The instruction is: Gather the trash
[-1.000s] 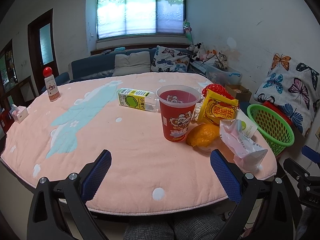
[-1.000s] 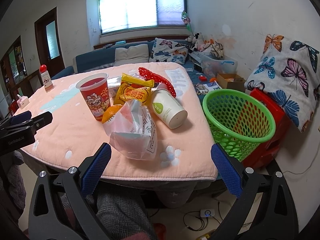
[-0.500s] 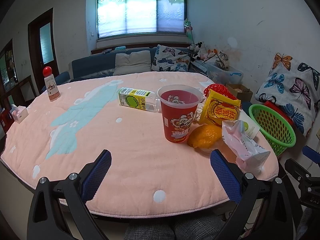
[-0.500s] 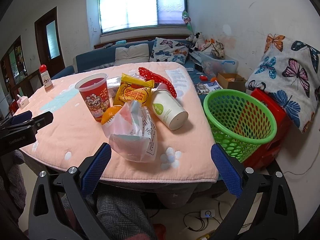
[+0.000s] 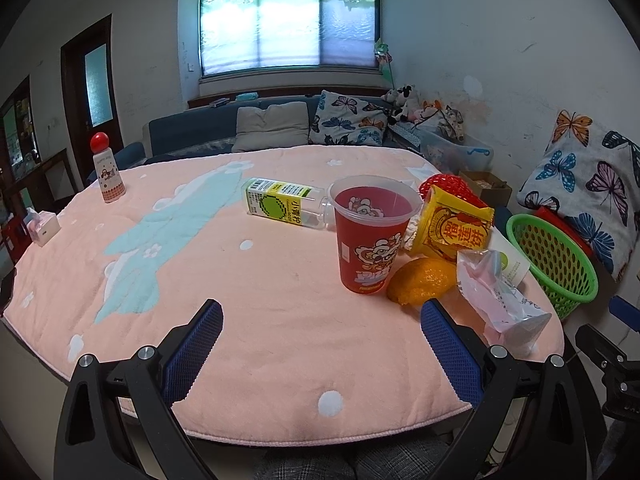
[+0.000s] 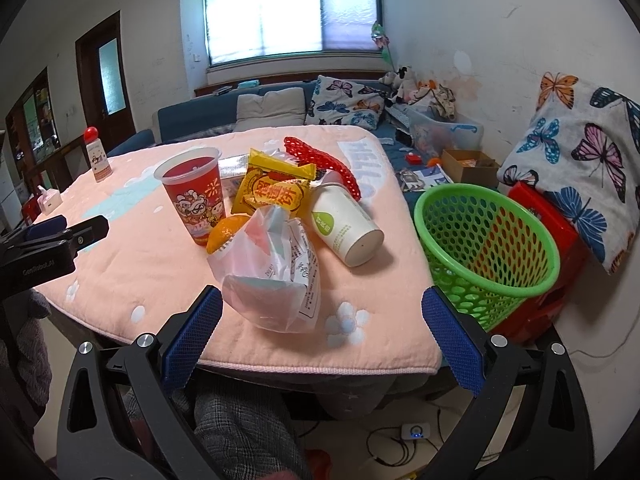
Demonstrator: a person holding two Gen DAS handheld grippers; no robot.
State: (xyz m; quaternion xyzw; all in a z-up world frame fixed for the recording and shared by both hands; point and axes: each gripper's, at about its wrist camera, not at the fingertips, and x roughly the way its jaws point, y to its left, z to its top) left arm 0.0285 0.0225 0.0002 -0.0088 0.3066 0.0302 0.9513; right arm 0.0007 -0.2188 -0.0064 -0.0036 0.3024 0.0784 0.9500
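Trash lies in a cluster on the pink-covered table: a red cup, a fallen bottle with a yellow-green label, a yellow snack bag, orange peel, a clear plastic bag, a white paper cup on its side and red mesh. A green basket stands right of the table. My left gripper hangs open over the near edge, empty. My right gripper is open, just short of the plastic bag.
A small red-capped bottle and a tissue box stand at the table's far left. A red stool props the basket. A sofa with pillows lies behind. Cables and a power strip are on the floor.
Both grippers have eased slightly forward toward the table; the trash looks a little closer. Neither has closed or touched anything.
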